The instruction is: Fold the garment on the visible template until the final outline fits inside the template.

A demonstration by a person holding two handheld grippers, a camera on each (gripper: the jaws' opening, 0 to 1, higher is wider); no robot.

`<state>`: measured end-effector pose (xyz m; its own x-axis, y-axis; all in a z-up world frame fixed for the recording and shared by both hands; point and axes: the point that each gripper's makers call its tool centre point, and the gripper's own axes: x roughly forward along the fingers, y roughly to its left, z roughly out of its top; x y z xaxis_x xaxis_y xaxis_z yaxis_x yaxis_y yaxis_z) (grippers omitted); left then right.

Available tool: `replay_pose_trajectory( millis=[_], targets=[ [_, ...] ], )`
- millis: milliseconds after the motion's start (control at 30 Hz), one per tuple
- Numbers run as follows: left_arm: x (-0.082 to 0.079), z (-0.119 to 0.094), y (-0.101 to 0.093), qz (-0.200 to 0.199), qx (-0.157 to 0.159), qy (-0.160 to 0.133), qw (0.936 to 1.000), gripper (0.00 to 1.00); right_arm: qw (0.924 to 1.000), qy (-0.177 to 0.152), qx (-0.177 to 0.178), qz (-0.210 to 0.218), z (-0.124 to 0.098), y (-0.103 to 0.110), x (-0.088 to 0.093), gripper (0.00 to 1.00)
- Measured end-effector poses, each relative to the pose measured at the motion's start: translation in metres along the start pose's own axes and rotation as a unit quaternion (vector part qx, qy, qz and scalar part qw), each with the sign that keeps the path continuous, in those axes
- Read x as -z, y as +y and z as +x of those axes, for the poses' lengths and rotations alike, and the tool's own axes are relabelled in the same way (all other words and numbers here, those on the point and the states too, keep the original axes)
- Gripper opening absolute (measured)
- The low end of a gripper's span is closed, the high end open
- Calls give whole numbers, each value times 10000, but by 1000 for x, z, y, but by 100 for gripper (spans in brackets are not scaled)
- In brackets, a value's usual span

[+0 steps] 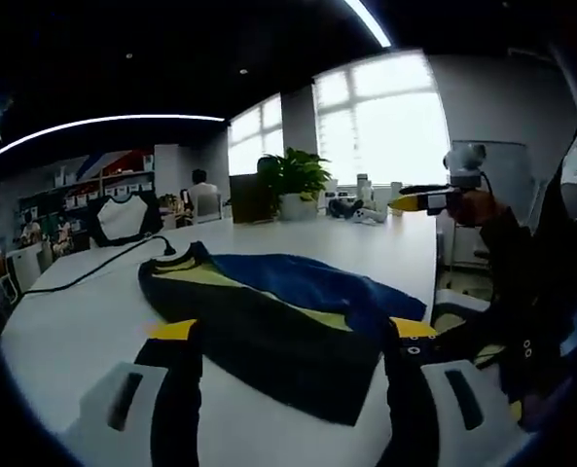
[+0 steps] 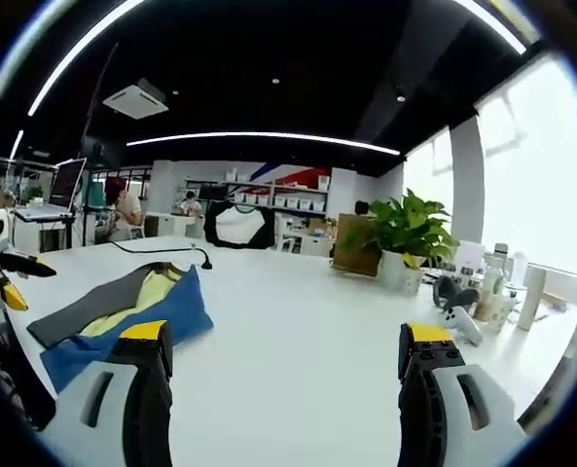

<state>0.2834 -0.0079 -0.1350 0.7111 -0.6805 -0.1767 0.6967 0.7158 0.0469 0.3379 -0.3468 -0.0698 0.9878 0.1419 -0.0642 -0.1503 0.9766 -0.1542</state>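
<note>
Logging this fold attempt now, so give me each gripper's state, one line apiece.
Left gripper: open, jaws apart above the garment, holding nothing.
Right gripper: open, jaws wide over the white table, holding nothing.

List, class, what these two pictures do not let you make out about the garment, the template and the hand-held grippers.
- Template: in both views none can be told apart from the white table.
- Garment: in the left gripper view its near edge is hidden behind the left hand-held gripper; in the right gripper view the picture's edge cuts it off.
- Right hand-held gripper: holds nothing.
- Shelf items: too small.
</note>
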Motion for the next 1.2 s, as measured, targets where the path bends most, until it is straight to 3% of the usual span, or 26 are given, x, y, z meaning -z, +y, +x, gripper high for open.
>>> replay_pose_trajectory(
  millis=[67, 200, 400, 500, 600, 1067, 1200],
  targets=[
    [2, 1, -1, -41, 41, 30, 10000, 77, 10000, -16, 32, 19, -1, -2, 0, 100],
    [9, 4, -4, -106, 131, 143, 9998, 69, 9971, -188, -352, 644, 0, 8, -3, 100],
    [16, 9, -13, -128, 325, 245, 9991, 64, 9988, -122, -222, 431, 0, 5, -2, 100],
    [34, 9, -20, -227, 512, 710, 9959, 61, 9987, -112, -210, 451, 0, 5, -1, 100],
    [32, 12, -20, -196, 500, 617, 9966, 61, 9988, -96, -205, 438, 1, 5, 0, 100],
    [45, 16, -23, -409, 556, 855, 9939, 52, 9986, -57, -204, 479, 3, 6, 2, 100],
    [48, 15, -20, -135, 452, 953, 9943, 44, 9987, -31, -214, 460, 3, 6, 3, 100]
  ],
)
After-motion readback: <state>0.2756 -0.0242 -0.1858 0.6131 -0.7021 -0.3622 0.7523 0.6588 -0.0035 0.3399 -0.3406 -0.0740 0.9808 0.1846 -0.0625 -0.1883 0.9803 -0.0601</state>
